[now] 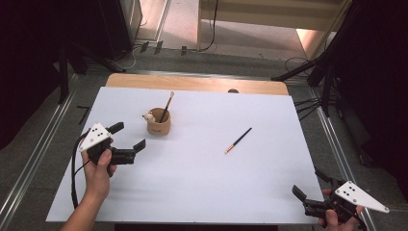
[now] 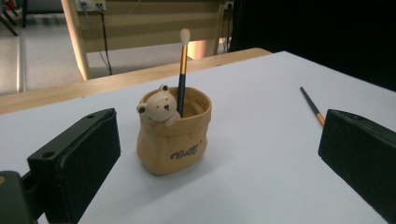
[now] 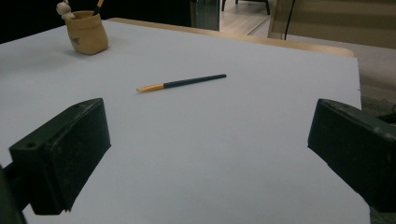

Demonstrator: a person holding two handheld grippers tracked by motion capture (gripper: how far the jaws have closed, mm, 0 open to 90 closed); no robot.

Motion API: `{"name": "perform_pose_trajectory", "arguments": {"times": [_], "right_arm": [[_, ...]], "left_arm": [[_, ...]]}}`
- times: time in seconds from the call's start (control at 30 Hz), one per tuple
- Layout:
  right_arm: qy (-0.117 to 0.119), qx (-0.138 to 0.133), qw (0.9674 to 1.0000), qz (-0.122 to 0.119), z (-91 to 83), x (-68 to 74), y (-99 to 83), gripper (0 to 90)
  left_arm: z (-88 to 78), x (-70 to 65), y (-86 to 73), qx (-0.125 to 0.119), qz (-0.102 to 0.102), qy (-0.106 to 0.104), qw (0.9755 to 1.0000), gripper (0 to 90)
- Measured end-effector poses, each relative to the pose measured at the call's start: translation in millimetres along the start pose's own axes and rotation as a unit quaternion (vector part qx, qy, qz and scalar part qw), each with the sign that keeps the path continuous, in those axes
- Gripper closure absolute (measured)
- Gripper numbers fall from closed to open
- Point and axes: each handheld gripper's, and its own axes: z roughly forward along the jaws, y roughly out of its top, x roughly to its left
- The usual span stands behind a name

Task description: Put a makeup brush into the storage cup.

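Note:
A tan pouch-shaped pot (image 1: 159, 124) with a small bear figure on its rim stands on the white sheet, left of centre. A dark-handled brush (image 1: 167, 107) leans upright in it. A second brush (image 1: 238, 140), dark with an orange ferrule, lies flat right of centre. My left gripper (image 1: 128, 136) is open just left of the pot, aimed at it, nothing between its jaws. In the left gripper view the pot (image 2: 173, 135) sits between the wide jaws of the left gripper (image 2: 219, 149). My right gripper (image 1: 311, 184) is open at the near right corner, facing the loose brush (image 3: 182, 83).
The white sheet (image 1: 202, 183) covers a wooden table whose far edge (image 1: 192, 83) shows bare. Dark stands and cables line the floor on both sides. The right gripper (image 3: 210, 140) looks over open sheet toward the pot (image 3: 88, 32).

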Motion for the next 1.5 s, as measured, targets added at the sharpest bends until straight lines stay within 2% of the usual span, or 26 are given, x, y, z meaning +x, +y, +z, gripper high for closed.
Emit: {"name": "perform_pose_trajectory", "arguments": {"times": [0.27,0.57,0.67,0.8,1.17,1.3,1.5], "right_arm": [[-0.001,-0.002,1.0,0.002,0.1,-0.1,0.4,0.0],[-0.002,-0.005,1.0,0.004,-0.8,-1.4,0.0,0.0],[-0.003,-0.005,1.0,0.006,-0.8,-1.6,-0.1,0.0],[-0.002,-0.005,1.0,0.004,-0.6,-1.3,-0.1,0.0],[-0.005,-0.004,1.0,0.005,-0.9,-2.1,-0.7,0.0],[-0.002,-0.005,1.0,0.005,0.6,-1.0,-0.2,0.0],[0.005,-0.01,0.9999,-0.004,1.8,3.5,9.1,0.0]], "left_arm": [[-17.5,-2.2,-7.9,-0.005,-0.008,0.005,0.9999,0.0],[-35.7,2.5,-19.5,-0.004,-0.022,0.008,0.9997,0.0],[-42.3,0.4,-22.3,-0.002,-0.01,0.015,0.9998,0.0],[-50.2,-1.1,-27.7,0.0,-0.013,0.016,0.9998,0.0],[-85.5,7.5,-44.1,-0.002,-0.027,0.037,0.999,0.0],[-90.3,10.8,-50.8,0.0,-0.032,0.045,0.9985,0.0],[-92.4,15.4,-55.1,0.004,-0.029,0.049,0.9984,0.0]]}}
